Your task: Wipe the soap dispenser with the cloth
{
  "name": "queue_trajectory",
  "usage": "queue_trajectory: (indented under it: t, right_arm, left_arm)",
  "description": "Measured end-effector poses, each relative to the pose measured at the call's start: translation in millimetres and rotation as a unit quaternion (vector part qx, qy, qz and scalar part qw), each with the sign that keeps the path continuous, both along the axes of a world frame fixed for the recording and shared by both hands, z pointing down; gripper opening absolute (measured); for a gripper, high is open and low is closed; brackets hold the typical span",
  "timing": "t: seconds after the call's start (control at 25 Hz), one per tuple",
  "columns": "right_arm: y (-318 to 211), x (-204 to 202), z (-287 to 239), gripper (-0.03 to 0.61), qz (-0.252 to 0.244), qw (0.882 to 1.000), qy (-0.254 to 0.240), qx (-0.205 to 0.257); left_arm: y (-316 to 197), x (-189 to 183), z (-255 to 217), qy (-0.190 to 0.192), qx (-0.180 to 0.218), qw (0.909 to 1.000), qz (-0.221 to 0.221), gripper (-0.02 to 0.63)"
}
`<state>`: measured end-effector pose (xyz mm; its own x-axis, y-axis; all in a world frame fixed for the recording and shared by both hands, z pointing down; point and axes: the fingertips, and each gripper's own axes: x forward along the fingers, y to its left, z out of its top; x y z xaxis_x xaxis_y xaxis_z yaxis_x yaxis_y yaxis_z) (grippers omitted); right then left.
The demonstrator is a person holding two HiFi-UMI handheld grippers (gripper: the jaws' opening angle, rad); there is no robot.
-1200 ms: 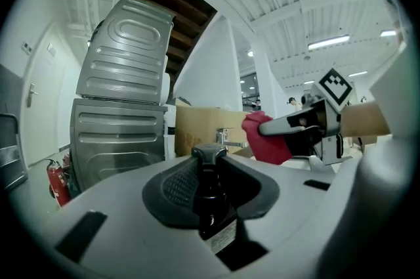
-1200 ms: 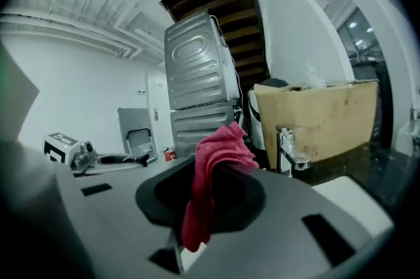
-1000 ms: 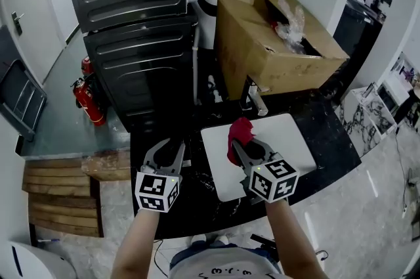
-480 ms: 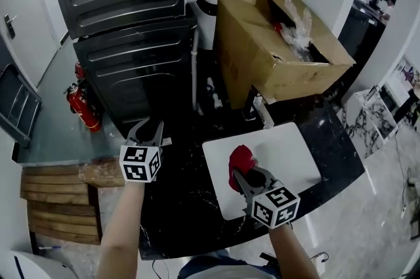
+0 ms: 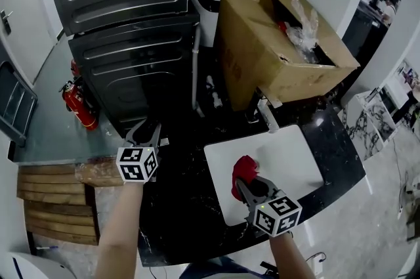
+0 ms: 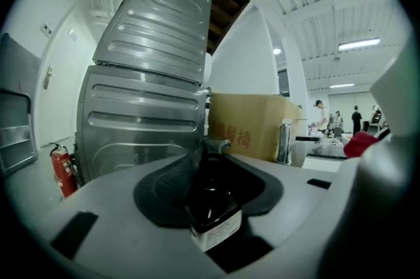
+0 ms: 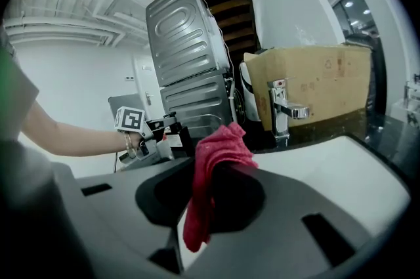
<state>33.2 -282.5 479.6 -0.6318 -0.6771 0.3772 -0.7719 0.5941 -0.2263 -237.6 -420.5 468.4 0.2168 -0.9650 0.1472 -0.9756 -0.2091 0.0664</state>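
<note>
Red cloth sits pinched tight in our right gripper at five o'clock on the black counter. At nine o'clock, our left gripper has just been spreading its jaws. The dark soap dispenser stands between them, seemingly ungripped. We judge wiping has not begun. Next we close on the bottle, then carry the cloth toward ten o'clock.

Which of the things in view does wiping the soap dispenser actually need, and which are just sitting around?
For the job:
- dark soap dispenser
- red cloth

Just lying about:
- cardboard box
- chrome faucet
- fire extinguisher
- white board
- stacked grey metal appliances
</note>
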Motion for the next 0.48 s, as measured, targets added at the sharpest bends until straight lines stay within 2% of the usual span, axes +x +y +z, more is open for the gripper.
queue_trajectory:
  t: [0.04,0.12,0.32,0.48]
  right_arm:
    - [2,0,0,0.060,0.001,1.000,-0.002,-0.002]
    - [3,4,-4,0.060,0.005,1.000,-0.013,-0.002]
    - [2,20,-18,0.060,0.031,0.998,-0.063,-0.007]
    - [1,29,-33,0.060,0.056,0.993,-0.107,-0.001]
  left_arm:
    - [2,-3,3,0.004,-0.004,0.9999,-0.010,0.200]
    - [10,-7,3,0.015,-0.002,0.9997,-0.020,0.274]
    - [48,-6,-12,0.041,0.021,0.9988,-0.016,0.301]
    - [89,0,-24,0.030,0.037,0.9988,-0.012,0.301]
